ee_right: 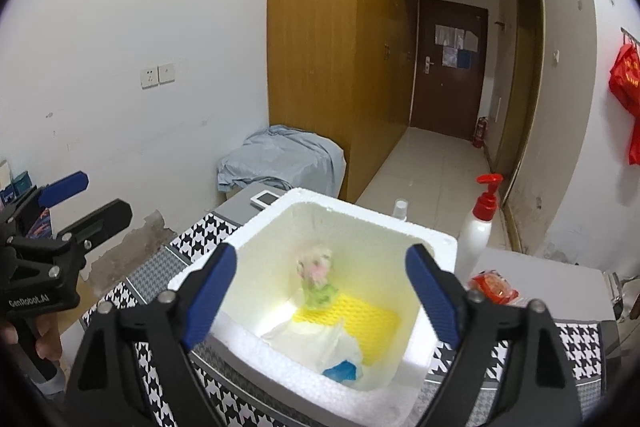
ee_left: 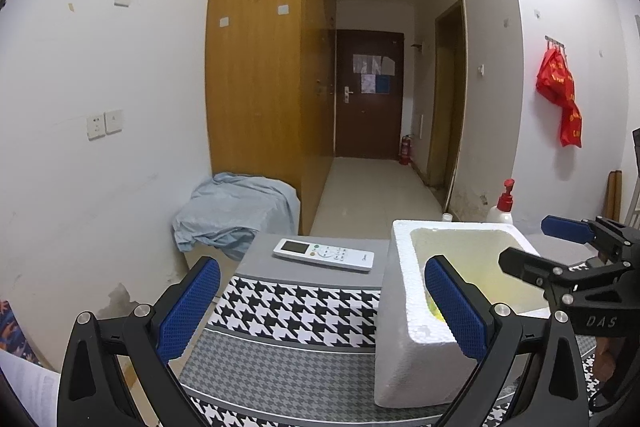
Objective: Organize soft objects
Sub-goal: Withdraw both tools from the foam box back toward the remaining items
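A white foam box point(ee_right: 200, 277) stands on the houndstooth-patterned table point(ee_right: 132, 291). Inside lie a yellow spongy sheet point(ee_right: 360, 315), a white cloth point(ee_right: 320, 339) and a small blue item point(ee_right: 340, 371). A pink and green soft toy point(ee_right: 316, 275) shows blurred inside the box, clear of any pad. My right gripper point(ee_right: 320, 291) hovers open above the box, with nothing pressed between its blue pads. My left gripper point(ee_left: 320, 307) is open and empty, to the left of the foam box point(ee_left: 404, 307). In the left wrist view, the right gripper point(ee_left: 560, 247) reaches over the box's right rim.
A white remote point(ee_left: 324, 254) lies at the table's far edge. A pump bottle with a red top point(ee_right: 480, 227) and a red packet point(ee_right: 494, 287) sit right of the box. A blue-grey cloth point(ee_left: 236, 211) drapes over something beside the wooden wardrobe point(ee_left: 260, 67).
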The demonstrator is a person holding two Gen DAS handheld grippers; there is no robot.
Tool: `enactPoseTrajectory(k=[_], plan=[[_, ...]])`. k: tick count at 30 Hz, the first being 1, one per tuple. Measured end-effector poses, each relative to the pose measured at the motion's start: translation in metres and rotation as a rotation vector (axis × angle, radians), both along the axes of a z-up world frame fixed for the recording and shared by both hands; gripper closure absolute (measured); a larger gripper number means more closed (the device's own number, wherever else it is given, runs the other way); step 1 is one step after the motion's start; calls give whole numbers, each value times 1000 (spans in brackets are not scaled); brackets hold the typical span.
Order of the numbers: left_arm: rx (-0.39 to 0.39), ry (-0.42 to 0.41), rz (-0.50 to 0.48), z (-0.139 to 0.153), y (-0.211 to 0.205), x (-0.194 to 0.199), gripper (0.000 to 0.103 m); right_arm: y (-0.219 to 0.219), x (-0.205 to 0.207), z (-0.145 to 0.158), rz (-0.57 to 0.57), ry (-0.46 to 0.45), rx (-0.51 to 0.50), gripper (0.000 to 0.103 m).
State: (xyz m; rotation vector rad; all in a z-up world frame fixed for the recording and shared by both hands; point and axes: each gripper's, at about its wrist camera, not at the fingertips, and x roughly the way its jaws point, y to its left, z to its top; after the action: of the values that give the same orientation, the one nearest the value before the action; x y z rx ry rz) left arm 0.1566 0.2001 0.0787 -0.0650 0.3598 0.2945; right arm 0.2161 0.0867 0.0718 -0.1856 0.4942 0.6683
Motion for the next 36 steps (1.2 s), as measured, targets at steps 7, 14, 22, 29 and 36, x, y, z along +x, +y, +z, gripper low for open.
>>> enactPoseTrajectory(k=[7,14,22,29,36], plan=[[-2,-2,-16,4,-7,-3,1,-6,-10,8,7,-3,14,12],[13,-26,-77,14,-29,-13,1,-33,-30,18,-36,-39,40,5],[15,-49,-148,24,-63,-24,1,-73,-57,29,-98,-84,65,0],[31,-60,-181,29,-89,-34,1,-102,-78,32,-132,-109,78,0],[36,-65,-225,28,-113,-42,1,-129,-87,23,-171,-107,97,0]])
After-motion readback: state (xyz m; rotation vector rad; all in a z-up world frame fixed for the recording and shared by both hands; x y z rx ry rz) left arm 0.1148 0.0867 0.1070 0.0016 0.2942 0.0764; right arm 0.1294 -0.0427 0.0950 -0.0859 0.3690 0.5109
